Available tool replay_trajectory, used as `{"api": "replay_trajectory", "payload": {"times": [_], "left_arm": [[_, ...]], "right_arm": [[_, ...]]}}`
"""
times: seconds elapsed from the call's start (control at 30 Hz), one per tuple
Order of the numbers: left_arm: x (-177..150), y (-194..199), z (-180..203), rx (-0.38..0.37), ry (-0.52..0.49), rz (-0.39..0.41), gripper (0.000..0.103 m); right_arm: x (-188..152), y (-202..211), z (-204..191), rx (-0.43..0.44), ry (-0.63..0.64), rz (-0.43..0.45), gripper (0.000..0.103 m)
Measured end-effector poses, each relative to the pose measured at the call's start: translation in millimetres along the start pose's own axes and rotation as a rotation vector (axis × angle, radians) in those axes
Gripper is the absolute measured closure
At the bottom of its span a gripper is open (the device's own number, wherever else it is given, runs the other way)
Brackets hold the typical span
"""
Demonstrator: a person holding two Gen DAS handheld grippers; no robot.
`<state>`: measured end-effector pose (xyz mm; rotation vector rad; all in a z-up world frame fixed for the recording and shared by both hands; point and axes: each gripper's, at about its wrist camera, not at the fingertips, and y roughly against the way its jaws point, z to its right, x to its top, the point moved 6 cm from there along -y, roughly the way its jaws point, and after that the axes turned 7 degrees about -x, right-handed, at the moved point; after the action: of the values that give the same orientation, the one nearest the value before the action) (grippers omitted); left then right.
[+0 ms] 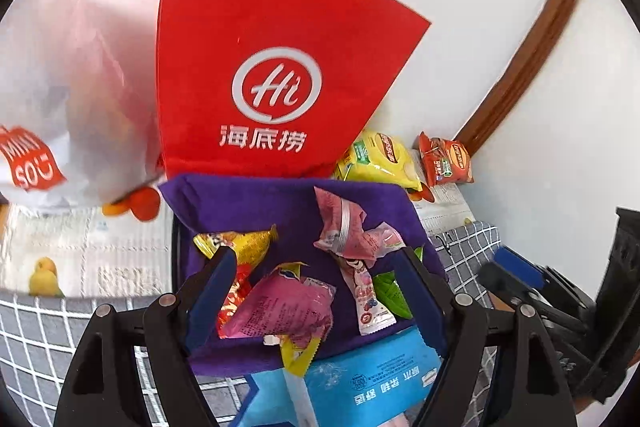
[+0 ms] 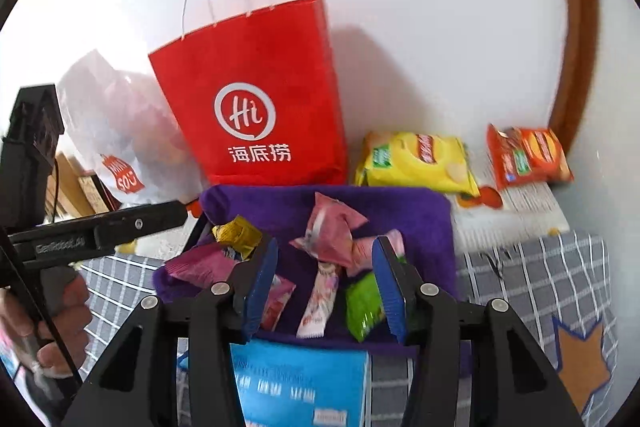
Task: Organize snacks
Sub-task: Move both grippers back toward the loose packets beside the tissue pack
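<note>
A purple cloth (image 1: 248, 203) holds loose snacks. In the left wrist view my left gripper (image 1: 320, 291) hangs open over them. A magenta packet (image 1: 280, 307) and a pink-and-white stick pack (image 1: 368, 299) lie below the gap, and neither pad touches them. A gold packet (image 1: 244, 243) and crumpled pink packets (image 1: 340, 223) lie farther back. In the right wrist view my right gripper (image 2: 326, 287) stands open above the stick pack (image 2: 320, 303). A green packet (image 2: 362, 307) lies by its right finger. A blue pack (image 2: 300, 383) lies at the cloth's near edge.
A red paper bag (image 2: 260, 99) stands behind the cloth against the white wall, with a white plastic bag (image 2: 112, 131) to its left. A yellow chip bag (image 2: 416, 163) and an orange one (image 2: 524, 155) lie at the back right. Grey checked fabric (image 2: 540, 287) covers the surface.
</note>
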<state>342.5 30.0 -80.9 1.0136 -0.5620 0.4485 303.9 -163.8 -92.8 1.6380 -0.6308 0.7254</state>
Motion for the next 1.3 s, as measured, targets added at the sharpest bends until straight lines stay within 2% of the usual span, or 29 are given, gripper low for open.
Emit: {"api": "replay_trajectory", "payload": {"times": [0.23,0.37,0.53,0.57,0.63,0.73,0.9,1.03,1.17,1.3], "left_arm": [[-0.3,16.5,17.0,0.007,-0.042,0.045,0.024],[-0.6,22.3,28.9,0.051,-0.104,0.064,0.024],[-15.1,30.2,36.2,0.008,-0.053,0.025,0.025],[-21.2,33.7,41.6,0.005,-0.09,0.015,0.025],[-35.0,43.6,48.6,0.067,-0.169,0.03,0.025],[-53.6,54.3,47.2,0.122,-0.201,0.035,0.025],[-88.9,62.2,25.4,0.143,-0.159,0.003,0.025],[-113.1,66.0,2.5,0.151,-0.091,-0.021,0.025],[-132.7,74.3,-14.3,0.157,-0.06,-0.036,0.025],[-144.2,82.4,-23.9,0.173,-0.063,-0.038,0.025]], "right_arm": [[-44.9,34.2,32.8,-0.072,-0.018,-0.048,0.054],[-74.0,56.9,39.2,-0.112,0.003,-0.053,0.054],[-102.1,72.8,41.2,-0.124,0.028,-0.051,0.053],[-106.2,73.9,41.3,-0.12,0.027,-0.055,0.052],[-117.6,71.3,38.0,-0.093,0.028,-0.074,0.052],[-138.0,62.7,27.0,-0.043,0.037,-0.112,0.052],[-166.4,48.1,0.4,0.028,0.079,-0.162,0.052],[-182.0,29.8,-18.6,0.063,0.109,-0.198,0.048],[-184.7,10.2,-21.3,0.09,0.066,-0.192,0.043],[-190.1,-11.7,-22.1,0.131,0.011,-0.258,0.039]]}}
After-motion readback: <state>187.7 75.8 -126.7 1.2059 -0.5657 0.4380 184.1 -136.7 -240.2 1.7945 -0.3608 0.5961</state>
